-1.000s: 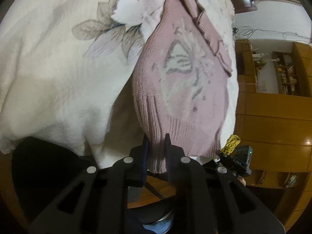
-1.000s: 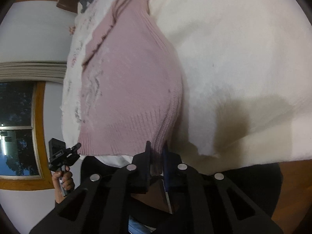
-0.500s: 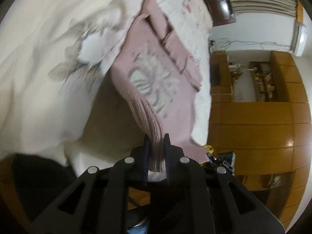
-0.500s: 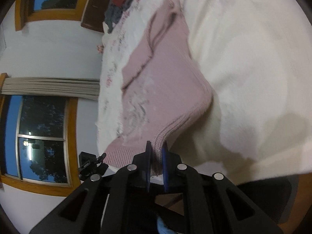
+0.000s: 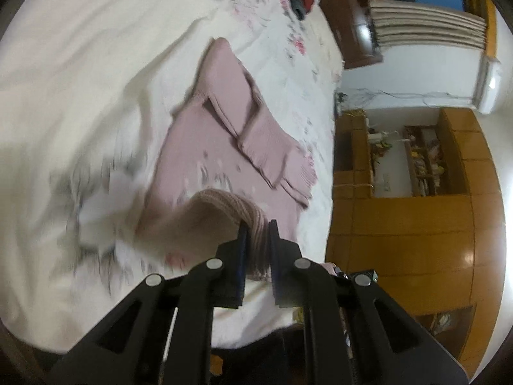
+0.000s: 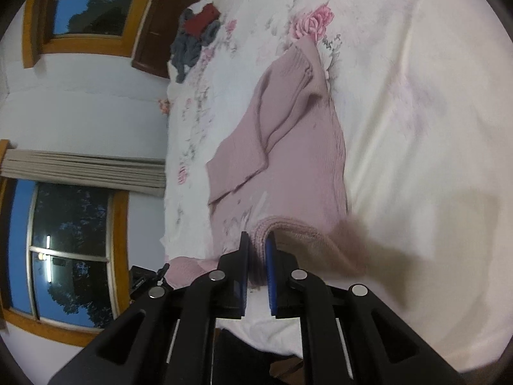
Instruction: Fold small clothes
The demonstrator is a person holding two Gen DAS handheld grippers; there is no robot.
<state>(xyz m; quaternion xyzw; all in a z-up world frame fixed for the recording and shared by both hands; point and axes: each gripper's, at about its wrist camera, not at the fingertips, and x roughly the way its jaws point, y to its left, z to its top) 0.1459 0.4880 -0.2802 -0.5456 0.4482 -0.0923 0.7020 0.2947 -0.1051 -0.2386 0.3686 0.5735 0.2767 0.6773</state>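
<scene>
Ahead of both jaws, on the floral bedsheet [image 6: 416, 102], lies the pink knit sweater [image 5: 205, 134] with sleeves folded across, its ribbed hem lifted and clamped by the left gripper [image 5: 256, 234] and right gripper [image 6: 256, 243].

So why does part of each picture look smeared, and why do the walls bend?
Left wrist view: the bedspread at lower left is streaked by motion blur, and glare shines off the wooden cabinets. Right wrist view: the pink sweater hem by the right gripper is smeared. Both views bow the room with fisheye distortion.
</scene>
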